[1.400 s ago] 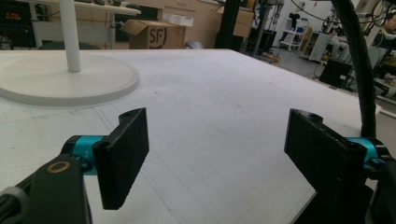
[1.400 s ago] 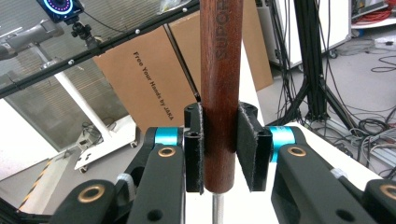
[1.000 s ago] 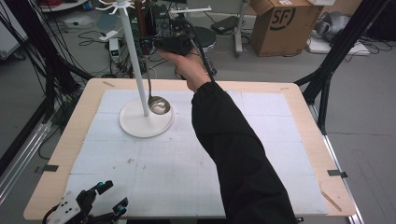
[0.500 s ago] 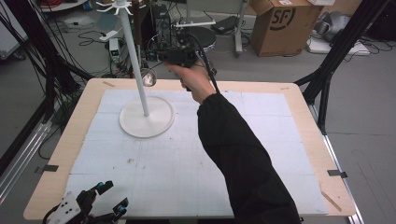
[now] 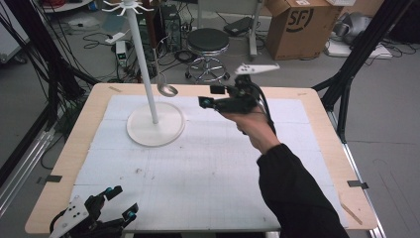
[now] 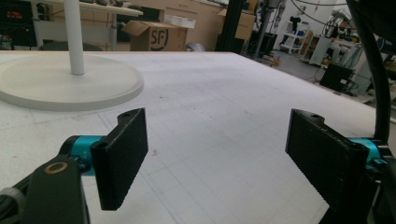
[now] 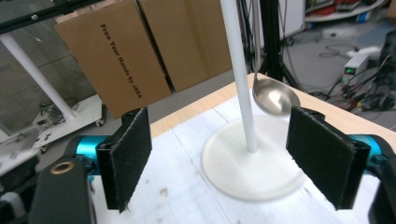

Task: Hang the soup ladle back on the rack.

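Cluttered lab floor with cables, a round stool (image 5: 208, 42) and a cardboard box (image 5: 302, 25) lies beyond the wooden table (image 5: 322, 106), whose top is covered by a white gridded mat (image 5: 198, 168). On the mat's far left stands a white rack (image 5: 148, 74): a round base, a thin upright pole and hooks at the top. A metal ladle (image 5: 167, 89) hangs from it beside the pole, its bowl above the base and clear of it; the right gripper view shows the polished bowl (image 7: 275, 95) just right of the pole. The right gripper (image 5: 210, 96) hovers to the right of the rack, well apart from the ladle; its jaws have just been opening and stand wide with nothing between them. At the near left corner the left gripper (image 5: 116, 203) rests low, also wide and empty. I judge the ladle stiff, fairly light and slippery, free to swing on its hook; the slim handle is the place to pinch, not the rounded bowl. A second ago the right hand was up at the rack with the ladle bowl down near the base; now the ladle hangs alone and the hand has drawn back rightward and lower, while the left gripper has kept its place.
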Available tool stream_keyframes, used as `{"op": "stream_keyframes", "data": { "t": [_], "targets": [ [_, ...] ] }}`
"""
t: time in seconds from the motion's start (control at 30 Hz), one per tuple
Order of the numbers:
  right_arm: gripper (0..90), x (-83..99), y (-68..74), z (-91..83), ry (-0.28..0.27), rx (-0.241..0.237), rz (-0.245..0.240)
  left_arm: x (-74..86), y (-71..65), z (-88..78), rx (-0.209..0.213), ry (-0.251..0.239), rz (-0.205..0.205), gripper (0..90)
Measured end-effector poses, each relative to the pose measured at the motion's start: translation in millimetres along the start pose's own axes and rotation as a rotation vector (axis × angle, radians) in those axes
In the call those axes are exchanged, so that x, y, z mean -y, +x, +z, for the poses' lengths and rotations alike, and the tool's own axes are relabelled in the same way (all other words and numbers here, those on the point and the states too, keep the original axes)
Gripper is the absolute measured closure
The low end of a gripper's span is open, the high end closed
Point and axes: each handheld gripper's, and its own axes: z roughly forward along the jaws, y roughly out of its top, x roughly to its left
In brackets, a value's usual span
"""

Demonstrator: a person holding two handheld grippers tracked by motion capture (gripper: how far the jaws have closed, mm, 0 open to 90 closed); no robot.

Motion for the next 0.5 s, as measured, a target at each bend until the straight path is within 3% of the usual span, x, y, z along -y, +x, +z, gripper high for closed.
{"op": "stream_keyframes", "data": {
  "t": [0.2, 0.27, 0.5],
  "targets": [
    [16.9, 42.3, 2.1, -43.5, -0.024, 0.041, 0.014, -1.9, 2.5, 13.2, 0.016, 0.011, 0.001, 20.9],
    [16.2, 55.6, 0.6, -55.3, -0.028, 0.058, 0.034, -2.9, 4.4, 18.3, 0.032, 0.015, 0.001, 18.2],
    [15.3, 109.5, 5.4, -88.9, -0.034, 0.124, 0.027, -4.9, 15.9, 37.4, 0.07, 0.001, -0.027, 15.6]
  ]
}}
